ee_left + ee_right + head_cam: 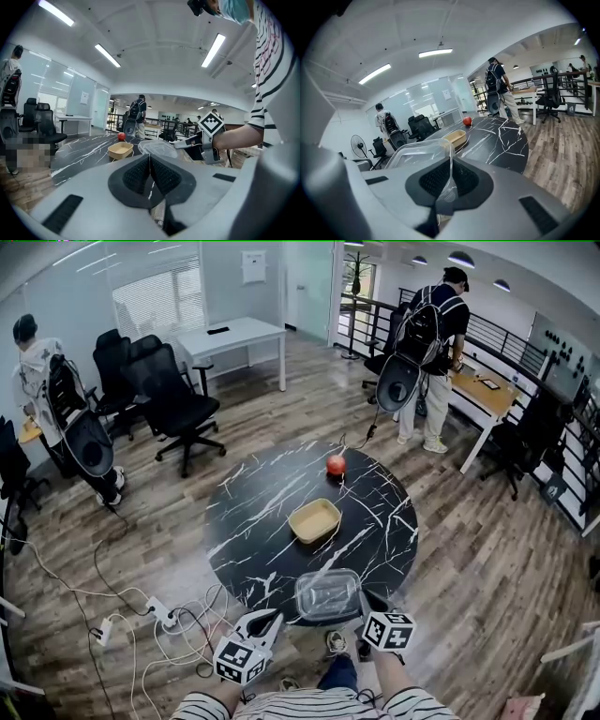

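Grippers low in head view. The left gripper [267, 620] has jaws pressed together with nothing between, beside round black table [253, 521] rim at 7 o'clock. Clear container [327, 594] lies at table's 6 o'clock edge, long axis 9-to-3. The right gripper [364, 604] is clamped on its 3 o'clock short end. Tan tray [314, 520] centre, red apple [336, 465] at 12 o'clock.

clear plastic container [327, 594] | rim in right claw [364, 599] | near edge of table [246, 521]
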Tool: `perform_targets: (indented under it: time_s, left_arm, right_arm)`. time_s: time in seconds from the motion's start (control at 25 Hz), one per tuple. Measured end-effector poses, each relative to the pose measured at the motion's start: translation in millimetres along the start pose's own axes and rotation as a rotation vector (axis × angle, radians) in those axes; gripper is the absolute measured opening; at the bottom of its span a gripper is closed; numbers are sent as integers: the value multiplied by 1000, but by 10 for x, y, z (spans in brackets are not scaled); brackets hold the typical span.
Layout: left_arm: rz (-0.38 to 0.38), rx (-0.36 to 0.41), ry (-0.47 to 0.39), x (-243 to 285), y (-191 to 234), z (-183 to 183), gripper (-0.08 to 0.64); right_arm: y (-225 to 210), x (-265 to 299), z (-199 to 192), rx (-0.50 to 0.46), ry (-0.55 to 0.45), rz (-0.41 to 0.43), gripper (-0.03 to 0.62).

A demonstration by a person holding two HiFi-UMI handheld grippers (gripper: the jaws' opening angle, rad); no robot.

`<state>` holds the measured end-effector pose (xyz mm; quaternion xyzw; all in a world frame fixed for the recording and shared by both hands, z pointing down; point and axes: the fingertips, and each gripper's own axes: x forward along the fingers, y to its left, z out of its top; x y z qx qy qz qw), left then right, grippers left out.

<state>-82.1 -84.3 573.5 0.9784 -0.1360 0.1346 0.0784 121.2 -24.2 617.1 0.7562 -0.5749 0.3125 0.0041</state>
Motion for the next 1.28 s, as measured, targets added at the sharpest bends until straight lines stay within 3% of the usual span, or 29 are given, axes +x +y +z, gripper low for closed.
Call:
perform_targets:
  time_s: [1.28]
  left_arm:
    - [1,-29,1,-4,-56,-30,29]
  right_arm:
    - [39,-58,-46,-37,30,-4,37]
